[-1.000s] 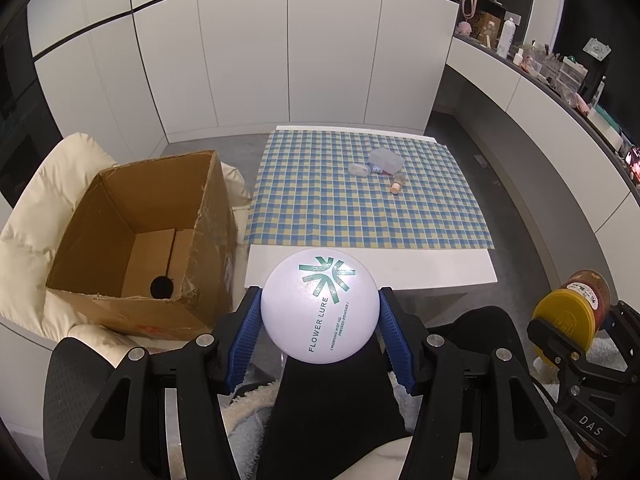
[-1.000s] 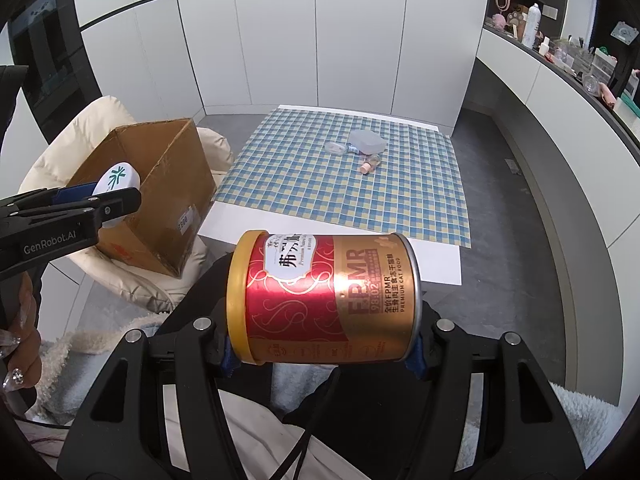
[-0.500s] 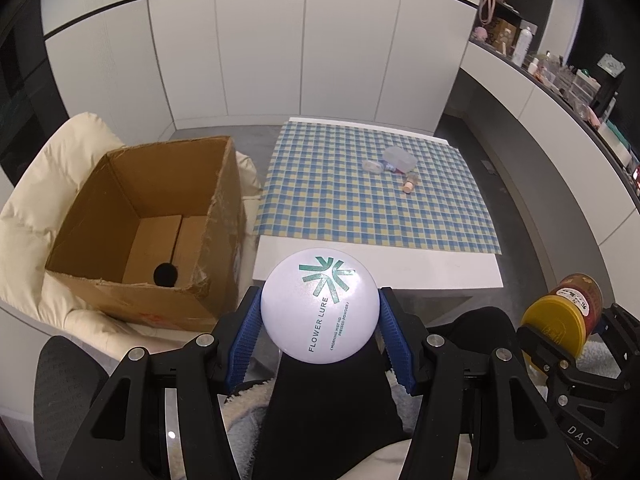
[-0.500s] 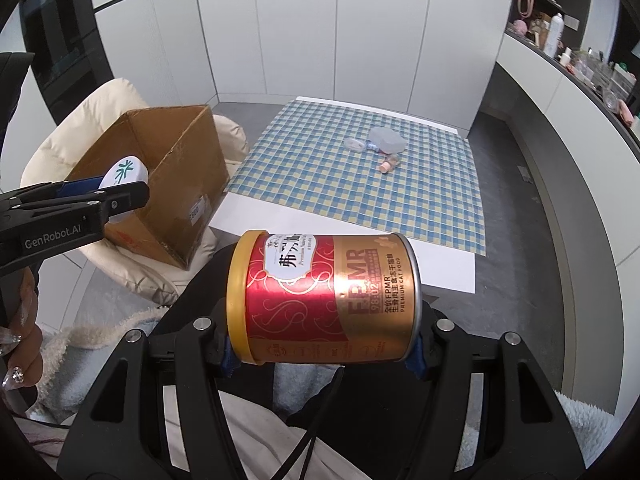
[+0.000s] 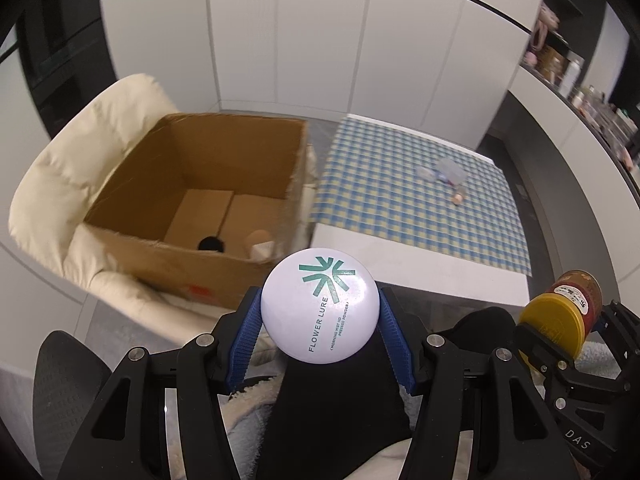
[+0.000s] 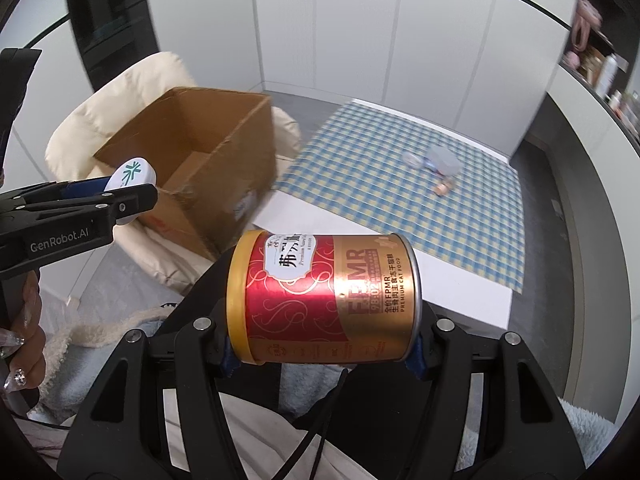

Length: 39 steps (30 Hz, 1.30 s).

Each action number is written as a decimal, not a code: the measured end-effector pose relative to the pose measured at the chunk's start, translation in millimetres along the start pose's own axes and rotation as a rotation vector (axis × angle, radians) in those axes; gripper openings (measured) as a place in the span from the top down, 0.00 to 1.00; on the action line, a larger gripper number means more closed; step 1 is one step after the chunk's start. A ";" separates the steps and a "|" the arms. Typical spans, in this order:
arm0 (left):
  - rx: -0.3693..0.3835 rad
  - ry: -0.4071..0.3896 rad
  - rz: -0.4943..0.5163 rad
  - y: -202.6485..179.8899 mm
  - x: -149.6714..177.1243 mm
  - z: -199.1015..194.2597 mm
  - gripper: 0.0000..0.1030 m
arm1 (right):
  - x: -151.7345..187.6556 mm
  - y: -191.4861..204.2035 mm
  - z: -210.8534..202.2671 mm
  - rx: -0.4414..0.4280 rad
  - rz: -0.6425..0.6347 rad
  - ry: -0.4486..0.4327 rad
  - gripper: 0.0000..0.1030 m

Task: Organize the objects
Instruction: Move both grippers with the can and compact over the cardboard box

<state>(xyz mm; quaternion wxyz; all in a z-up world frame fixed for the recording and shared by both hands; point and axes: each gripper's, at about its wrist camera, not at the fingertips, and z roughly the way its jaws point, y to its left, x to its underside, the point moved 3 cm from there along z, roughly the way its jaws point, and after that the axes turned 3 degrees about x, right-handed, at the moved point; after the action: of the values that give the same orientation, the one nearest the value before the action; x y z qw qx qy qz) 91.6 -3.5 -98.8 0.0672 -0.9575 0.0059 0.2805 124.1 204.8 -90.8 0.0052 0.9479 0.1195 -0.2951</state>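
Observation:
My left gripper (image 5: 320, 340) is shut on a round white powder compact (image 5: 319, 304) with a green logo, blue pads pressing its sides. My right gripper (image 6: 322, 348) is shut on a red and gold cat food can (image 6: 322, 300) lying sideways, its yellow lid to the left. An open cardboard box (image 5: 192, 196) (image 6: 192, 148) sits on a cream armchair ahead and to the left, with a black item and a tan-and-white item on its floor. From the right wrist view the left gripper (image 6: 120, 196) with the compact hangs just before the box's near edge.
A low white table with a blue and yellow checked cloth (image 5: 412, 196) (image 6: 400, 176) stands right of the box, bearing a few small items (image 5: 448, 172). A cream armchair (image 5: 80, 168) holds the box. White cabinets stand behind; a cluttered counter runs along the right. A person's hand (image 6: 24, 344) grips the left handle.
Both grippers have swung left, bringing the box closer and more central in both views. More of the box floor shows. Both grips are unchanged.

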 end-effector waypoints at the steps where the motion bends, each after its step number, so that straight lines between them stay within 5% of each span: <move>1: -0.007 -0.001 -0.013 6.9 1.2 -1.2 0.44 | -3.4 7.1 2.2 -0.012 -0.017 0.000 0.38; 20: -0.120 0.007 -0.185 86.7 16.2 -16.1 0.44 | -30.2 101.2 25.9 -0.164 -0.217 0.004 0.38; 39: -0.137 0.020 -0.205 99.3 7.2 -6.8 0.44 | -47.6 117.2 43.4 -0.173 -0.241 0.016 0.38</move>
<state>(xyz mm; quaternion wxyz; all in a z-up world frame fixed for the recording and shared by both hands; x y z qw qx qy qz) 96.5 -102.6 -109.4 0.0300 -0.9582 -0.1105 0.2622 88.8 76.9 -107.1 0.0505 0.9250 0.2577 -0.2748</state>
